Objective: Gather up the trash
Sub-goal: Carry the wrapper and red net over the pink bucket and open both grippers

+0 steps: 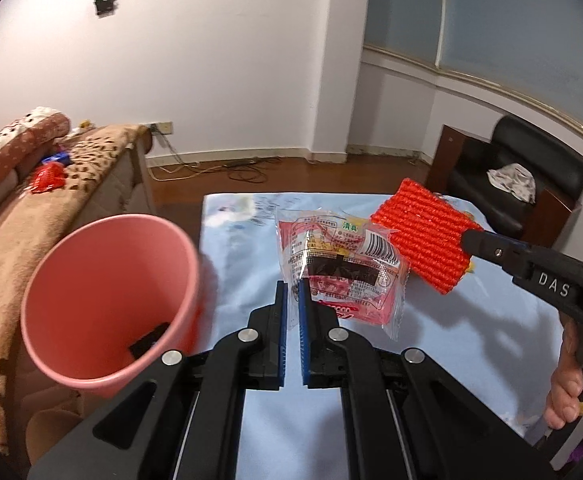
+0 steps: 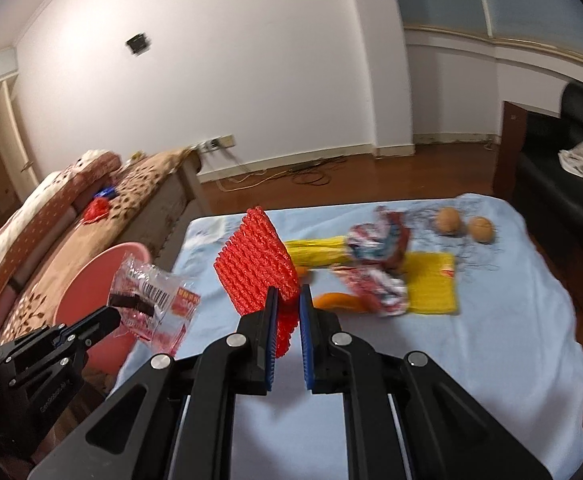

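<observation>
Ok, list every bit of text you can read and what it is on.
"DAS": white letters on the right gripper.
"清真": green mark on the wrapper held in the left gripper.
Barcode digits and the fine print on the wrapper: too small to read.
Lettering on the left gripper's body, right view: too blurred.

The crumpled red, white and blue wrappers (image 2: pixel 375 264) on the light blue tablecloth (image 2: pixel 491 320) are blurred by motion. The round pink plastic bin (image 2: pixel 87 292) is partly hidden behind the clear printed snack packet (image 2: pixel 153 300).
</observation>
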The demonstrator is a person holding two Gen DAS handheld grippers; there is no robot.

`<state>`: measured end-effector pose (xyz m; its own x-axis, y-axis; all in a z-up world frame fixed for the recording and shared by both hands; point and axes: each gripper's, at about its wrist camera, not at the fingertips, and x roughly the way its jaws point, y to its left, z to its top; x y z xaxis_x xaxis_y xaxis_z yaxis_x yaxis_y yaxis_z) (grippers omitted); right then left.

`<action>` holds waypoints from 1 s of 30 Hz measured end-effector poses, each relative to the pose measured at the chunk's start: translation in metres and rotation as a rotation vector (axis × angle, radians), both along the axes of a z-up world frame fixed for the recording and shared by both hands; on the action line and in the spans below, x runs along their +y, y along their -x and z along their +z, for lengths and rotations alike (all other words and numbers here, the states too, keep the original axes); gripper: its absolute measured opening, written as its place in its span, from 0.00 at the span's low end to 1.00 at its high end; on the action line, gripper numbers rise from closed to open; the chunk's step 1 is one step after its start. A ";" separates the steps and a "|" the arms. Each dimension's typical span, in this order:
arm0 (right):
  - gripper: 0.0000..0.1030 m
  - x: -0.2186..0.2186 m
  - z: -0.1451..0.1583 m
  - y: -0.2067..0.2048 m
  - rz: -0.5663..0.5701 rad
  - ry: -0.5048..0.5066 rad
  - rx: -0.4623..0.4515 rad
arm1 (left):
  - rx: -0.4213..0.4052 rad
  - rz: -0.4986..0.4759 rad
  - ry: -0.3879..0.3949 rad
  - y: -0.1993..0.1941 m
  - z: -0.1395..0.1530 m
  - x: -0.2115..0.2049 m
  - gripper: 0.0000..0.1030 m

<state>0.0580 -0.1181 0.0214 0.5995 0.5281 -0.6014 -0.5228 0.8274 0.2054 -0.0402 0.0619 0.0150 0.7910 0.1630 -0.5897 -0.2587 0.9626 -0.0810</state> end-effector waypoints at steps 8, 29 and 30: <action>0.09 0.068 0.013 0.014 0.129 -0.001 -0.036 | -0.029 0.124 0.003 0.021 0.004 0.044 0.05; 0.10 0.206 0.006 0.030 0.356 0.091 -0.034 | 0.029 0.403 -0.015 0.052 -0.015 0.155 0.05; 0.10 0.208 0.005 0.031 0.357 0.092 -0.032 | 0.031 0.413 -0.017 0.052 -0.016 0.156 0.05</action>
<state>0.0275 0.0903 0.0265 0.4068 0.6516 -0.6402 -0.7867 0.6062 0.1171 -0.0927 0.2181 -0.0014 0.6389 0.4727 -0.6069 -0.6257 0.7783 -0.0525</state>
